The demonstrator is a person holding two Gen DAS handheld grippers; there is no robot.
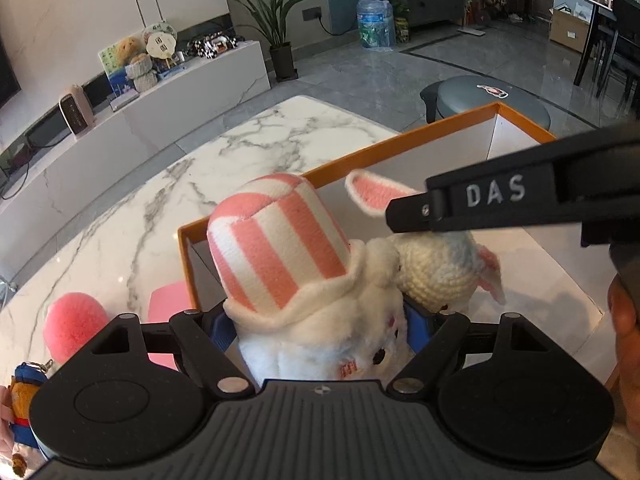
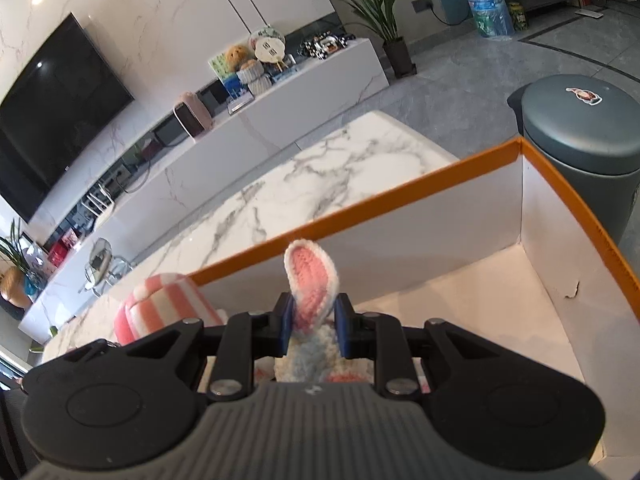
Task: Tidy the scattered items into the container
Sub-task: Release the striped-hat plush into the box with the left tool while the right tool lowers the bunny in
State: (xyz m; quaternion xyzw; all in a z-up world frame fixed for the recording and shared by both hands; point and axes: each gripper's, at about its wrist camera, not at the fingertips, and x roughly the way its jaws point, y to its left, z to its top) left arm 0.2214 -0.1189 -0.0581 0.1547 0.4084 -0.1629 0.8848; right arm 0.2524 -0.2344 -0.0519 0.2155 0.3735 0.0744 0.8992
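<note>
My left gripper point(image 1: 320, 332) is shut on a white plush toy with a pink-and-white striped hat point(image 1: 276, 240), held over the near left corner of the orange-rimmed box point(image 1: 400, 140). The same hat point(image 2: 160, 304) shows at the left of the right wrist view. My right gripper point(image 2: 312, 320) is shut on a cream crocheted bunny point(image 2: 310, 276), pinching it at the base of its pink-lined ear, above the white inside of the box point(image 2: 360, 208). In the left wrist view the right gripper point(image 1: 408, 216) reaches in from the right, with the bunny point(image 1: 436, 268) hanging under it beside the plush.
The box stands on a marble table point(image 1: 280, 140). To the left of the box lie a pink pompom toy point(image 1: 74, 328), a pink flat item point(image 1: 164, 300) and a small keychain doll point(image 1: 24, 400). A grey bin point(image 2: 580, 128) stands behind the box. A hand point(image 1: 624, 320) shows at the right edge.
</note>
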